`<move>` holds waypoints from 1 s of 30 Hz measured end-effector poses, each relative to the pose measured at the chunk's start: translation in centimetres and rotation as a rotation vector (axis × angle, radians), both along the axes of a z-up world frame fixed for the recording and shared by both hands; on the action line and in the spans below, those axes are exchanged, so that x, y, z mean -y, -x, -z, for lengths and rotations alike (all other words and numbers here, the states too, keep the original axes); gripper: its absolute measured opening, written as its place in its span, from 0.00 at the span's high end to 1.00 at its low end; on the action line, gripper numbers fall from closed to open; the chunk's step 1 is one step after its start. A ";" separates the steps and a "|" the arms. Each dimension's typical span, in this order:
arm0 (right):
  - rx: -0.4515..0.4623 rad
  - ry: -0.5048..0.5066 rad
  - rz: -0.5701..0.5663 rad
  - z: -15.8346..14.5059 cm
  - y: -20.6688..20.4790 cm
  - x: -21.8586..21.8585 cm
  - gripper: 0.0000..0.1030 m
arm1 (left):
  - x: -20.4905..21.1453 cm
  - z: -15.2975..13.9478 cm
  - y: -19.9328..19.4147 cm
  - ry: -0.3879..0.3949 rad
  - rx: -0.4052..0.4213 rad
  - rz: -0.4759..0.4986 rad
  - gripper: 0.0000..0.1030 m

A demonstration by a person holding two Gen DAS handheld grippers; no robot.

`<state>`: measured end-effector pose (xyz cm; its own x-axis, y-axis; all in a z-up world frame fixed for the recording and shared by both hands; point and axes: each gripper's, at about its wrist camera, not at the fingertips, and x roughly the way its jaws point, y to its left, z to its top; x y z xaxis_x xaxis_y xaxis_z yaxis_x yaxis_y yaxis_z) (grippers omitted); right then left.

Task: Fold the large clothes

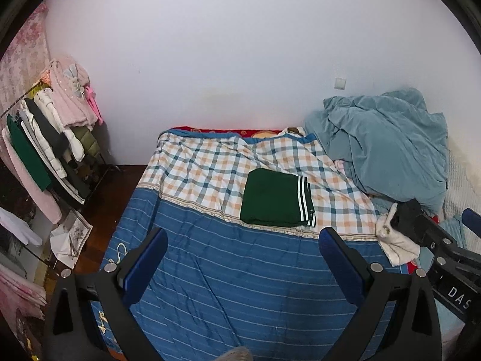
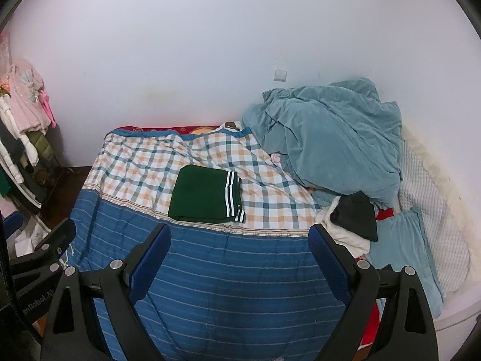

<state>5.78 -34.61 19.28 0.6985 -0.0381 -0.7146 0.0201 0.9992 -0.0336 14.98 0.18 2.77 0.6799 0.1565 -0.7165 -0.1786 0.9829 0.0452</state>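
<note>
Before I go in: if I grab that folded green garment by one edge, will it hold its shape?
Probably not. The folded green garment is soft cloth in stacked layers, so lifted by one edge it would likely droop and unfold. It looks light. On the wrinkled checked sheet a push would likely bunch it rather than slide it. Both grippers, left and right, are open and empty.

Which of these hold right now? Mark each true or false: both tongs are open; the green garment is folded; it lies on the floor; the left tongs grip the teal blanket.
1. Both tongs, left and right, are open and empty: true.
2. The green garment is folded: true.
3. It lies on the floor: false, it rests on the checked bedspread.
4. The left tongs grip the teal blanket: false, they hold nothing.
</note>
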 end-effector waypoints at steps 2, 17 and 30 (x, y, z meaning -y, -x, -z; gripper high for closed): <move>0.012 0.002 0.006 -0.3 0.2 0.2 0.06 | 0.1 -0.1 0.1 -0.007 0.002 0.001 0.00; 0.016 -0.040 -0.025 -0.1 0.0 1.5 0.04 | 0.4 -0.8 1.2 -0.014 0.027 -0.017 0.00; 0.026 -0.047 -0.037 -0.3 0.5 1.5 0.04 | 0.2 -1.6 1.5 -0.016 0.045 -0.024 0.00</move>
<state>5.26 -36.09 19.56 0.7174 0.0214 -0.6963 -0.0164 0.9998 0.0138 13.44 -0.03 4.38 0.7076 0.1842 -0.6822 -0.2043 0.9775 0.0520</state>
